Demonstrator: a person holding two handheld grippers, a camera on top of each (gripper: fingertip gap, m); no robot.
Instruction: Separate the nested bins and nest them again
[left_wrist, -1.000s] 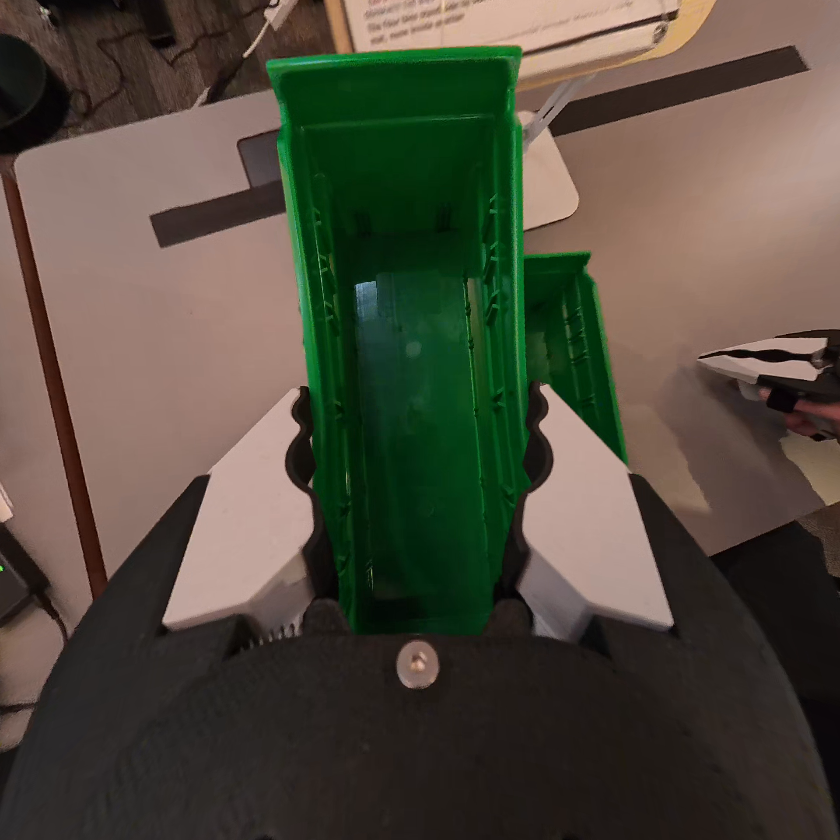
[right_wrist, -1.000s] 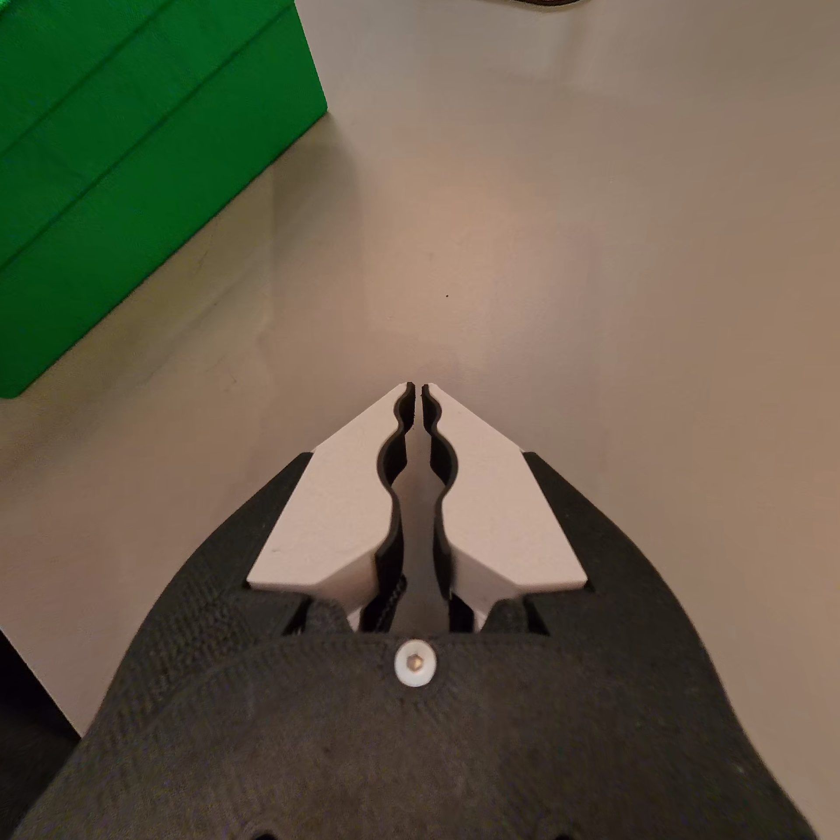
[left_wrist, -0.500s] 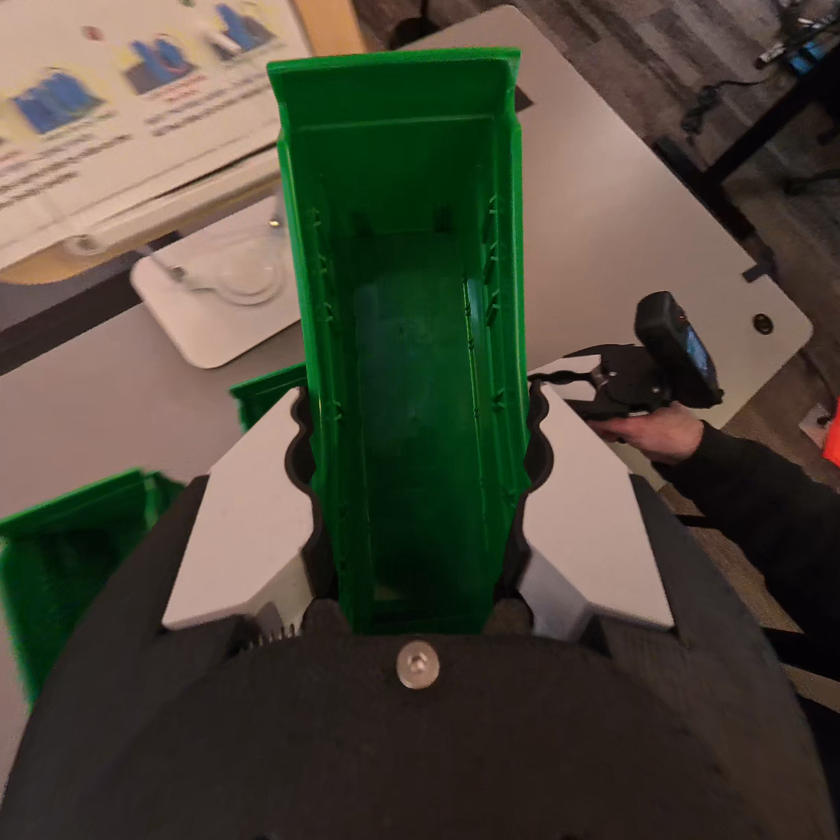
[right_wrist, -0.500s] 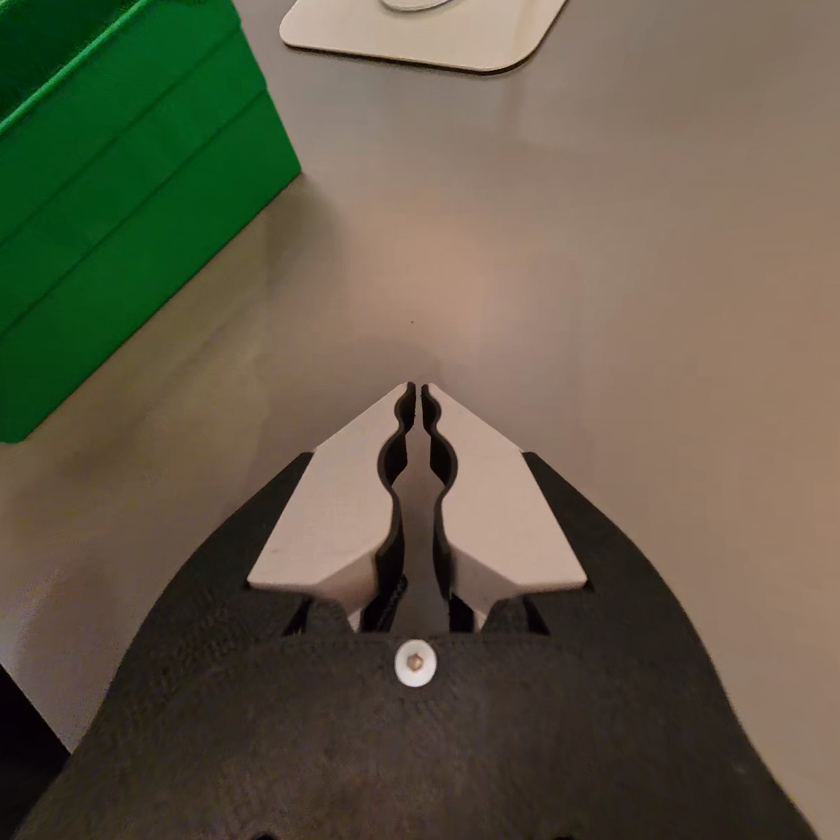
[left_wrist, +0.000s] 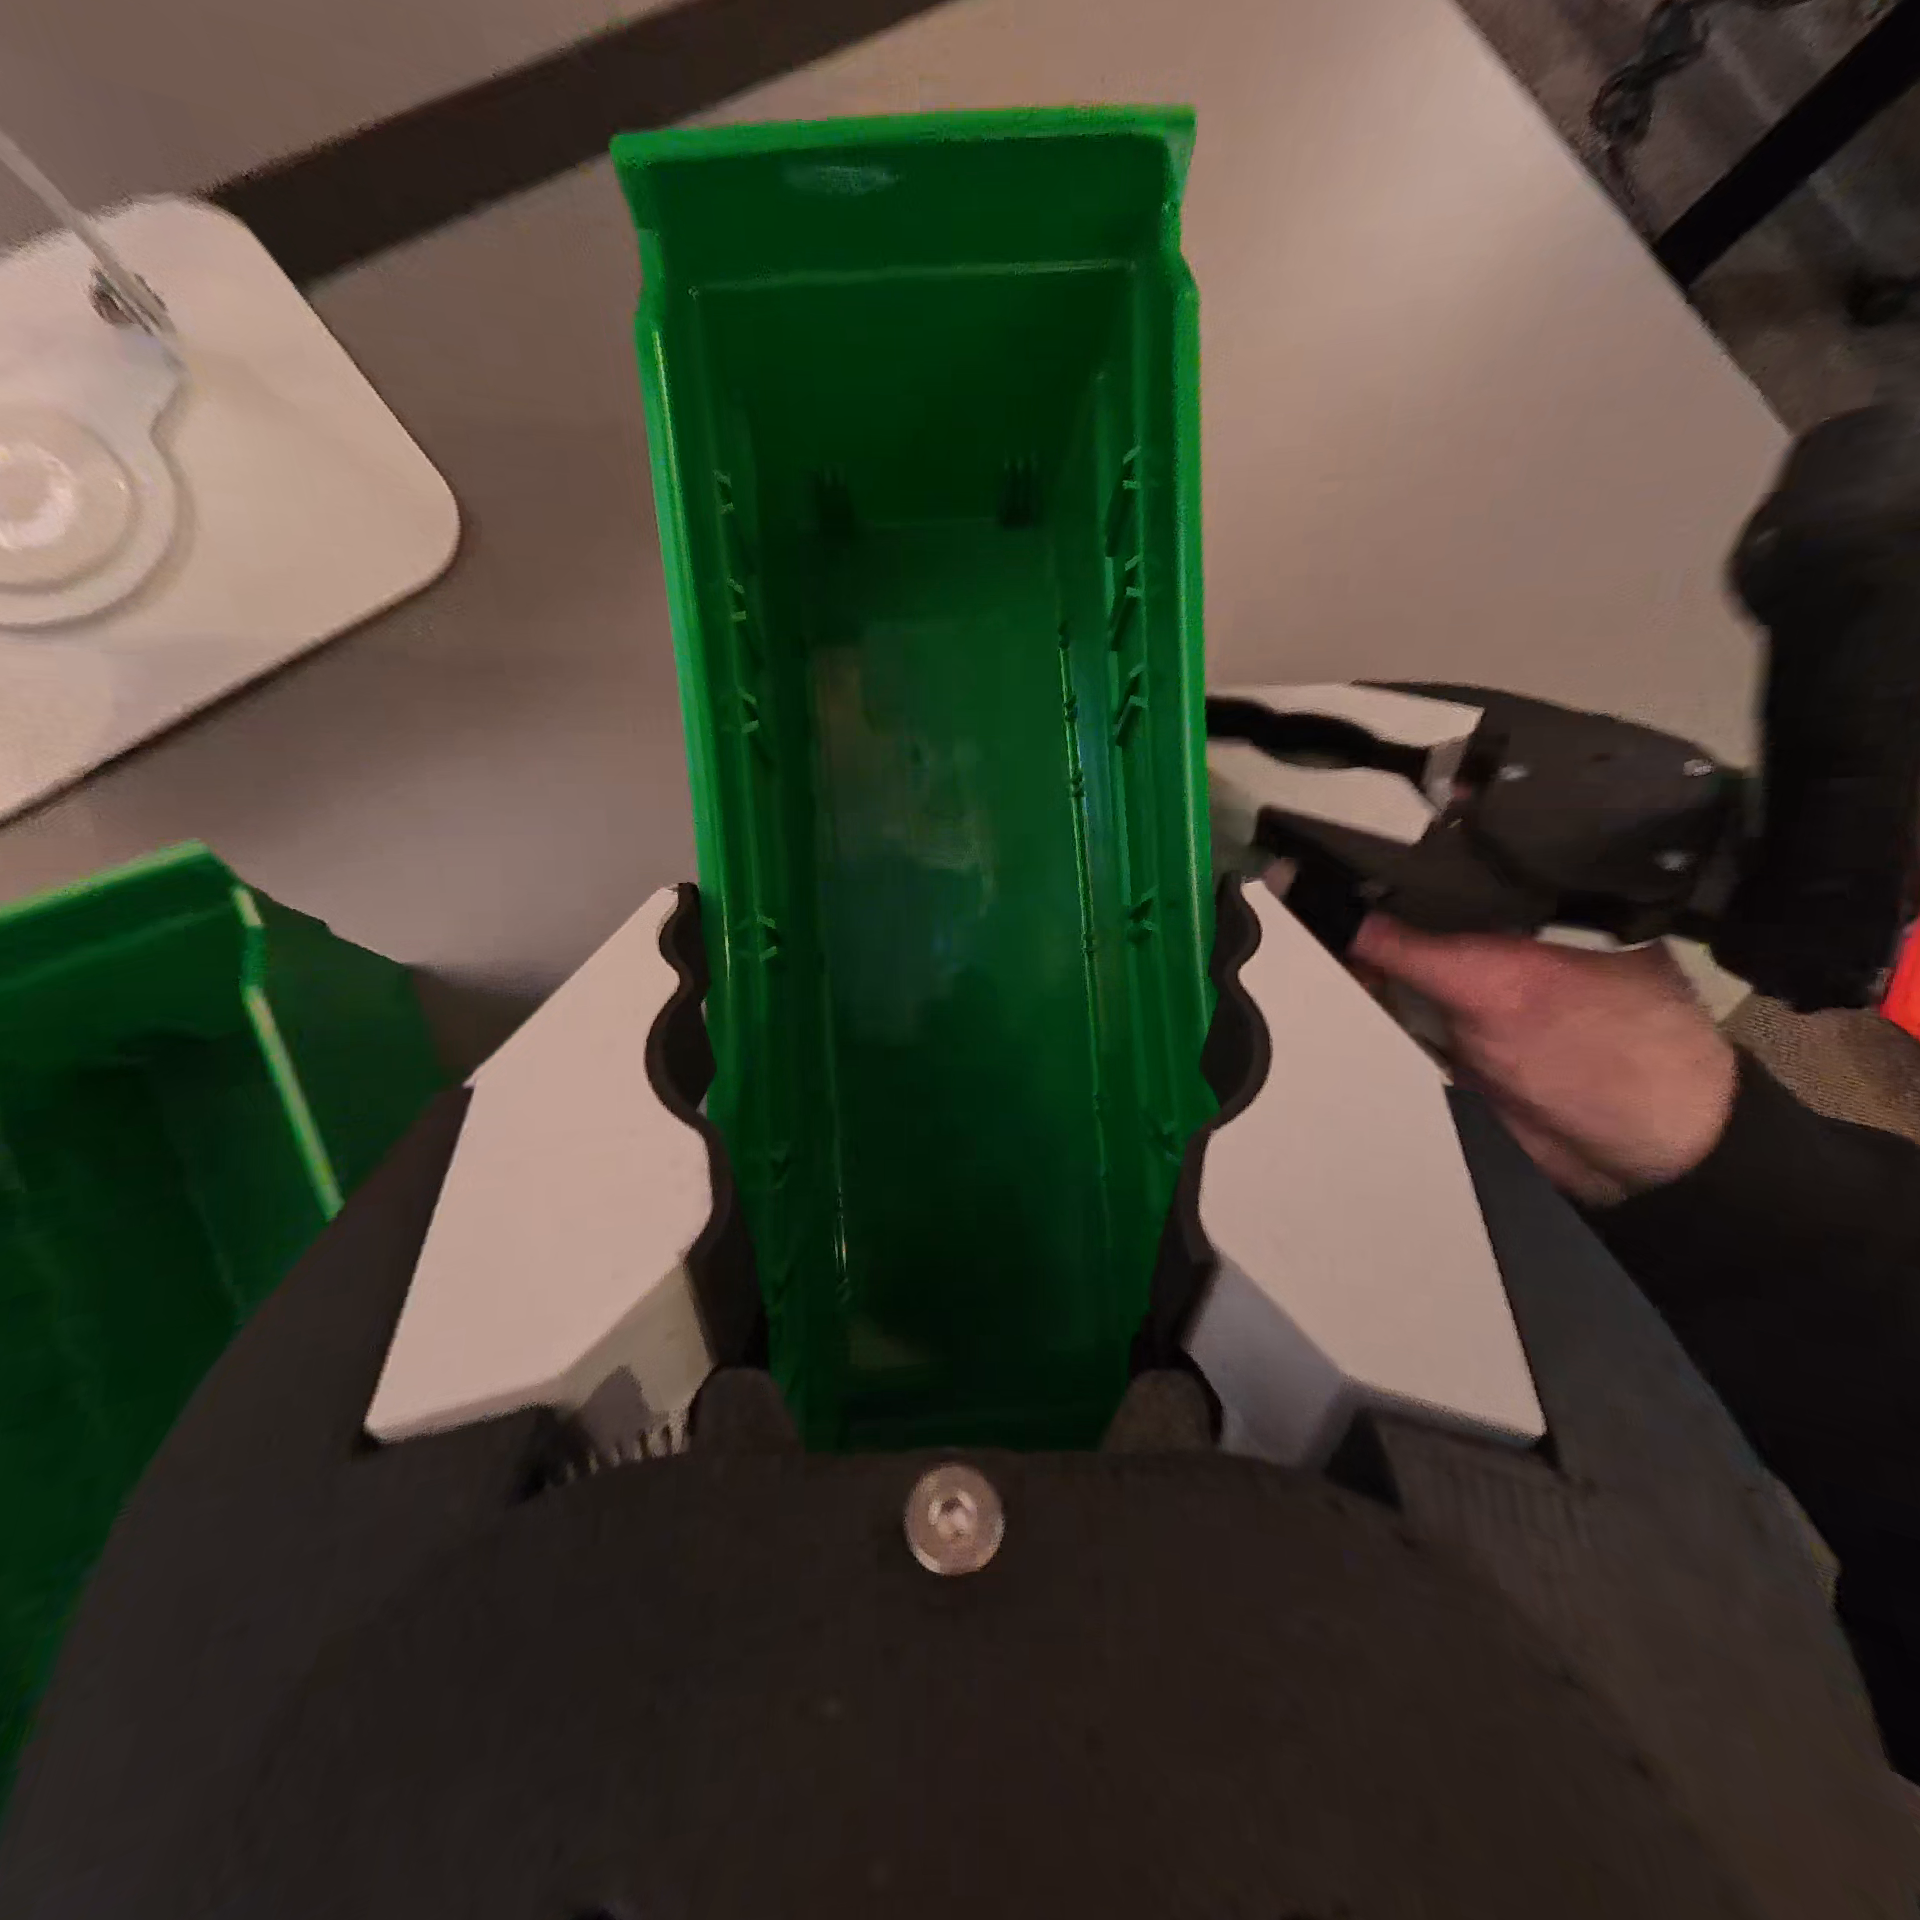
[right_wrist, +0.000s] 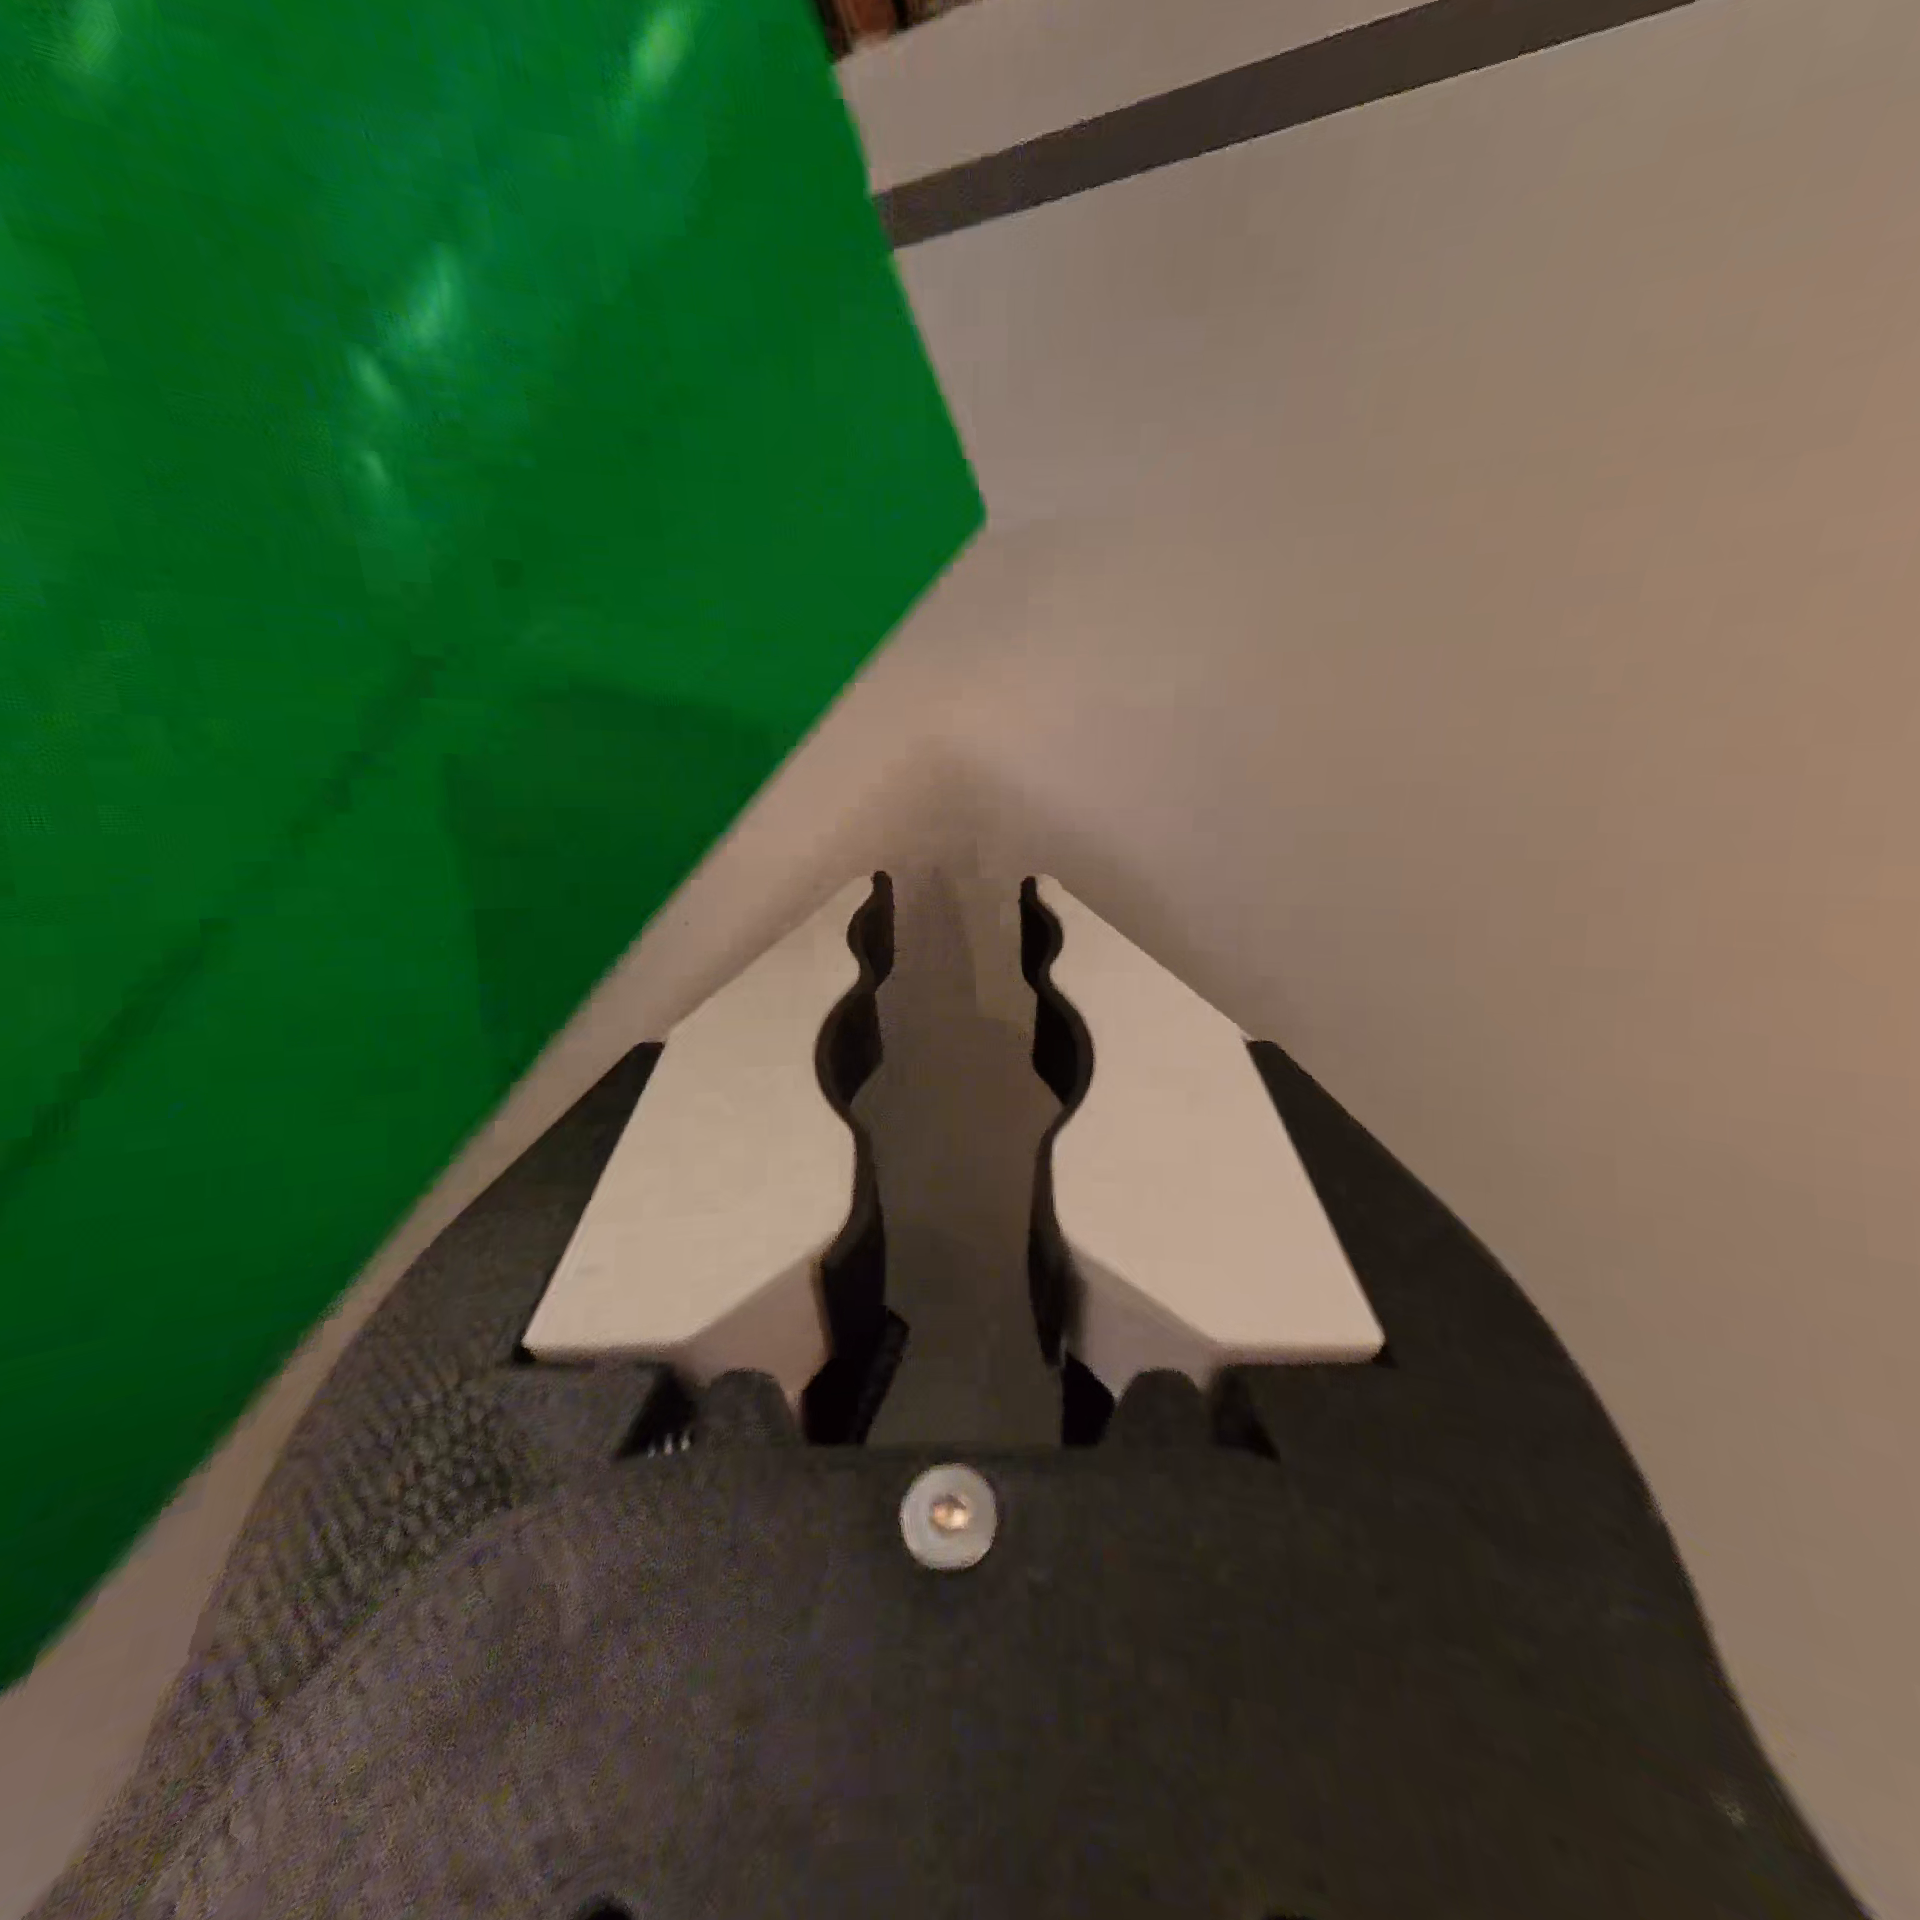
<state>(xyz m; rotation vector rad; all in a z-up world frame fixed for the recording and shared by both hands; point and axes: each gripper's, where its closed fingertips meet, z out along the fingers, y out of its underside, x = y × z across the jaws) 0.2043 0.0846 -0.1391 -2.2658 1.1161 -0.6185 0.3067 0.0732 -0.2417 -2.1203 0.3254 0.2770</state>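
My left gripper (left_wrist: 956, 888) is shut on a narrow green bin (left_wrist: 925, 727), with one finger on each long side wall. The bin's open inside faces the camera and it is held above the table. A second green bin (left_wrist: 156, 1091) stands at the lower left. My right gripper (right_wrist: 951, 883) is open a little and empty, low over the table. It also shows in the left wrist view (left_wrist: 1351, 748), held by a hand, with its tips beside the held bin's right wall. A green bin wall (right_wrist: 416, 520) fills the left of the right wrist view; I cannot tell which bin it is.
A white stand base (left_wrist: 208, 499) sits on the grey table (left_wrist: 1403, 416) at the far left. A dark strip (right_wrist: 1195, 125) crosses the table farther back. The table edge and the floor (left_wrist: 1766, 156) lie at the far right. A dark sleeve (left_wrist: 1766, 1299) reaches in from the right.
My right gripper has opened from nearly shut and has moved close to the held bin. The left view has swung, so the second bin now lies at the lower left.
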